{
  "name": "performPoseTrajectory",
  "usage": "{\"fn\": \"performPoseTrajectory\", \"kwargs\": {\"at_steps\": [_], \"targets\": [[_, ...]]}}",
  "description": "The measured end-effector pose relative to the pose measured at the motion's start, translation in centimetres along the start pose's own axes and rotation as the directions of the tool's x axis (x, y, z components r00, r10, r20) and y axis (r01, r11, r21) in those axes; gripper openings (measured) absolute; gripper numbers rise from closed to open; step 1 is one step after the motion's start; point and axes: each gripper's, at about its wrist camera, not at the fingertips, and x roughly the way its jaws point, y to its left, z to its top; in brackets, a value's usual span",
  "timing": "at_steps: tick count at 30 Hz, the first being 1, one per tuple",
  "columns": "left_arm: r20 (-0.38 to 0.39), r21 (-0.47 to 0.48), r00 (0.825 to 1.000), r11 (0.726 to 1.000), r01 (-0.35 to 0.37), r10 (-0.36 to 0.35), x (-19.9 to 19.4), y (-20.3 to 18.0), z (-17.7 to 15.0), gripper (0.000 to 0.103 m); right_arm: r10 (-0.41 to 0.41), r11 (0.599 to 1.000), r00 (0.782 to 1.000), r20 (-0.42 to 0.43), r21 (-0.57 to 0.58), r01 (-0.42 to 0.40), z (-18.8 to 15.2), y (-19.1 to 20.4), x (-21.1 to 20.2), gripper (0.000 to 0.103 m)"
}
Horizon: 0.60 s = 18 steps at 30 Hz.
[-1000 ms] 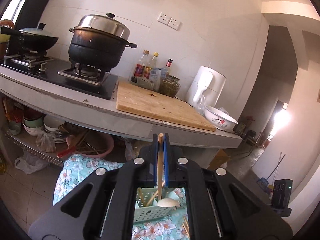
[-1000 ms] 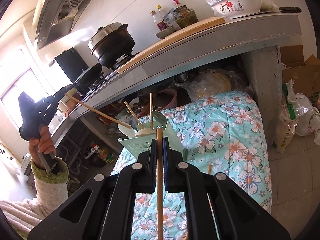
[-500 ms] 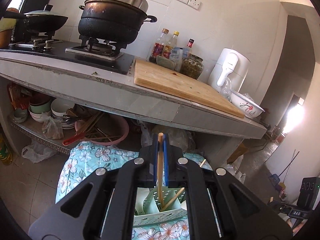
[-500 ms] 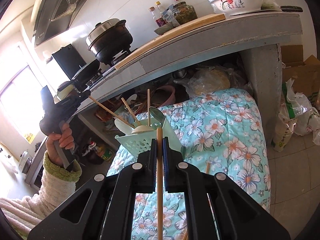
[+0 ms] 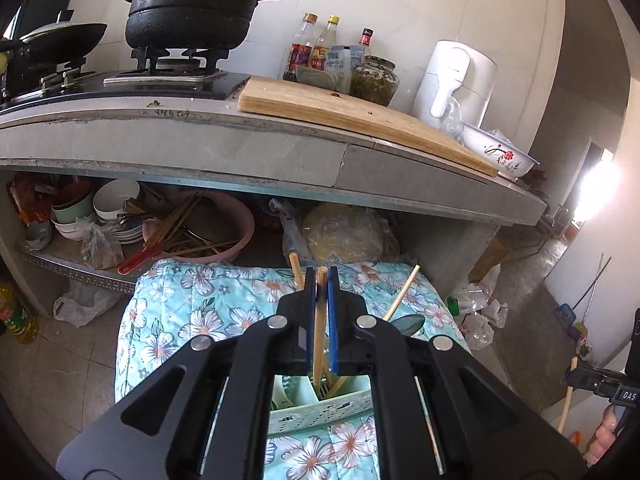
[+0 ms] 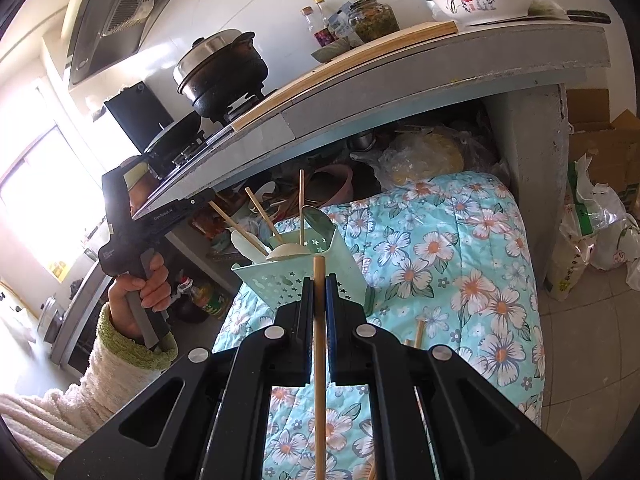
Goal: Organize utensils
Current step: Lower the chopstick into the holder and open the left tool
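A pale green utensil holder [image 6: 320, 276] stands on a floral cloth [image 6: 460, 272]; it also shows in the left wrist view [image 5: 320, 410] under the gripper. It holds chopsticks [image 6: 260, 216], a white spoon [image 6: 286, 252] and a metal spoon [image 6: 316, 218]. My left gripper [image 5: 320, 280] is shut on a wooden chopstick [image 5: 318, 340] whose lower end reaches down into the holder. My right gripper [image 6: 319, 286] is shut on another wooden chopstick [image 6: 319, 360], just in front of the holder. One more chopstick [image 6: 418, 332] lies on the cloth.
A concrete counter [image 5: 240, 144] carries a stove with a black pot [image 5: 192, 8], a cutting board [image 5: 360, 120], bottles, a jar and a flowered bowl [image 5: 496, 154]. A shelf beneath holds bowls and a pink basin [image 5: 224, 224]. Bags lie on the floor at right [image 6: 592, 216].
My left gripper has dropped and tilted down toward the holder, carrying its chopstick end into it. The right gripper has barely moved, holding its chopstick.
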Motion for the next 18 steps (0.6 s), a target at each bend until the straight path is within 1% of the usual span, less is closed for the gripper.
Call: {"fn": "performPoseTrajectory", "kwargs": {"at_steps": [1,3,7,10,11,14,15,18], "targets": [[-0.004,-0.001,1.0,1.0,0.002,-0.002,0.0,0.0,-0.2,0.007,-0.002,1.0,1.0,0.001,-0.002,0.002,0.0,0.1,0.0,0.006],[-0.01,-0.008,1.0,1.0,0.007,-0.007,0.0,0.1,-0.5,0.019,-0.002,1.0,1.0,0.004,-0.005,0.002,0.1,0.2,-0.1,0.006],[-0.009,-0.02,1.0,1.0,0.02,-0.02,-0.4,0.2,-1.0,0.026,0.0,1.0,1.0,0.012,-0.012,0.0,0.5,0.7,-0.1,0.006],[0.003,-0.034,0.999,0.999,0.033,-0.033,-1.2,0.4,-1.5,0.029,0.018,0.999,0.999,0.03,-0.027,-0.017,1.3,1.5,-0.2,0.006],[0.01,-0.039,0.999,0.999,0.037,-0.036,-1.6,0.5,-1.6,0.032,0.029,0.999,0.999,0.041,-0.036,-0.027,1.7,1.9,-0.2,0.006],[0.037,-0.054,0.998,0.998,0.044,-0.042,-3.1,0.9,-2.5,0.036,0.068,0.995,0.994,0.089,-0.074,-0.061,3.6,3.5,-0.3,0.006],[0.044,-0.058,0.998,0.997,0.045,-0.043,-3.6,1.1,-2.9,0.037,0.085,0.993,0.99,0.109,-0.088,-0.075,4.4,4.2,-0.3,0.006],[0.071,-0.075,0.997,0.996,0.044,-0.039,-5.5,1.7,-4.1,0.044,0.139,0.985,0.977,0.161,-0.121,-0.12,7.2,6.5,0.1,0.006]]}}
